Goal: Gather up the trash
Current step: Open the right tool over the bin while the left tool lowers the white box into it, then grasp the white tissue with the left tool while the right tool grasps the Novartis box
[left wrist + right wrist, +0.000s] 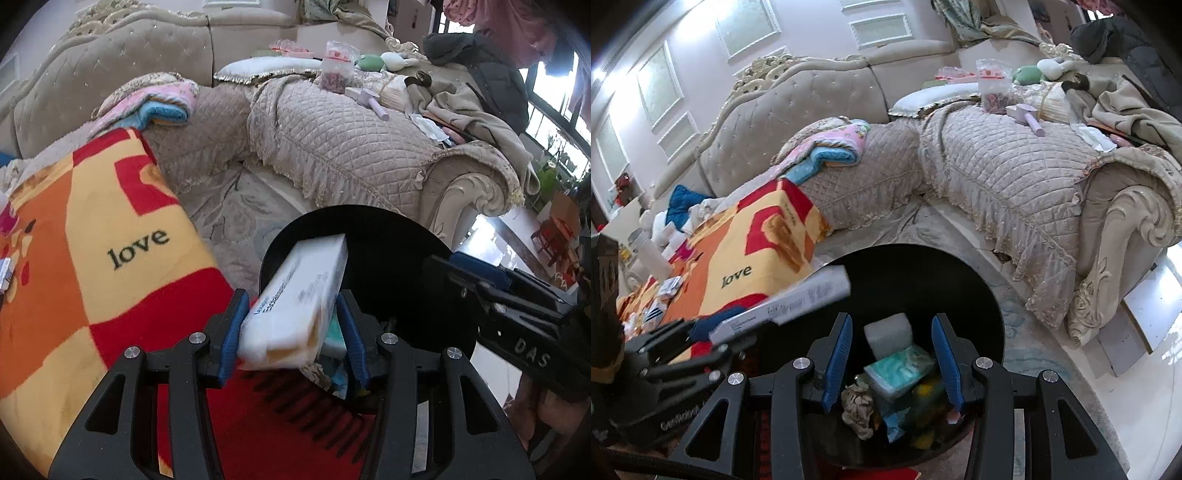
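My left gripper [291,299] is shut on a long white carton [295,295] with printed text, its blue pads pressing both sides. The carton sticks out over the mouth of a black round bin [388,258]. In the right wrist view the same carton [798,302] slants across the bin's left rim [960,280]. My right gripper [892,321] hovers open over the bin, with nothing between its fingers. Inside the bin lie a white foam block [888,332], a green packet [901,369] and crumpled paper [857,406]. The right gripper's body [498,295] shows at the right of the left wrist view.
An orange, yellow and red "love" blanket [110,240] covers the surface left of the bin, with small packets [668,288] on it. A quilted beige sofa [332,140] behind holds clothes, a bag and toys. A patterned rug [1034,350] lies under the bin.
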The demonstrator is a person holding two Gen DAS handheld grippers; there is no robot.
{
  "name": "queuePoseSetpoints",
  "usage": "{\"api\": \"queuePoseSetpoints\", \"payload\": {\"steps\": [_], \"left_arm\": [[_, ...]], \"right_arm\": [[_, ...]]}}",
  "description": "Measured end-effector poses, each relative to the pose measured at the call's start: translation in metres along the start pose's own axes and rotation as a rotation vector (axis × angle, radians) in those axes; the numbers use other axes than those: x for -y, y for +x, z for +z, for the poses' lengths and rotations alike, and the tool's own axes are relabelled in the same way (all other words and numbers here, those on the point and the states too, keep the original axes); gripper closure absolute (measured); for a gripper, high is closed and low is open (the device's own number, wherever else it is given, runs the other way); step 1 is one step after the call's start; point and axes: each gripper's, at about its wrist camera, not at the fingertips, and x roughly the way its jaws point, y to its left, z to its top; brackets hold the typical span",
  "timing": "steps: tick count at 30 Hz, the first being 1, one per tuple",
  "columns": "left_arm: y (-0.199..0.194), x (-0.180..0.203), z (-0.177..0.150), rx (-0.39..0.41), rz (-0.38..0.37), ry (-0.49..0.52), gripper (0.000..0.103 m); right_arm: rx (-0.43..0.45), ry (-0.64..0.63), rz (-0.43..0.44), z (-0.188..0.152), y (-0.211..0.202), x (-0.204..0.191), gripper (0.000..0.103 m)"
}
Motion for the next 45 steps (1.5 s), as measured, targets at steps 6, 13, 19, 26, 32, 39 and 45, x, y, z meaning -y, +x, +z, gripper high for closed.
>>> {"api": "queuePoseSetpoints", "payload": {"steps": [6,13,19,26,32,39,45], "left_arm": [[-0.009,-0.007,-0.003,0.009,0.010,-0.023,0.055],[-0.044,-0.043,-0.013,0.064,0.068,-0.150,0.055],[-0.089,-0.084,-0.028,0.141,0.118,-0.266,0.055],[-0.159,-0.166,-0.052,0.214,0.213,-0.372,0.054],[-0.198,-0.277,-0.095,0.199,0.461,-0.325,0.046],[-0.221,-0.415,-0.139,0.142,0.608,-0.370,0.046],[-0.209,-0.494,-0.131,0.123,0.571,-0.412,0.046]], "right_arm": [[0.050,0.046,-0.031,0.005,-0.011,0.002,0.057],[0.082,0.038,-0.037,0.006,-0.023,-0.012,0.057],[0.106,0.000,0.040,0.000,-0.027,-0.057,0.057],[0.117,-0.222,0.175,-0.017,-0.019,-0.154,0.056],[0.083,-0.334,0.246,-0.036,0.000,-0.217,0.055],[0.035,-0.389,0.236,-0.049,0.025,-0.247,0.054],[0.013,-0.439,0.219,-0.055,0.033,-0.262,0.054]]}}
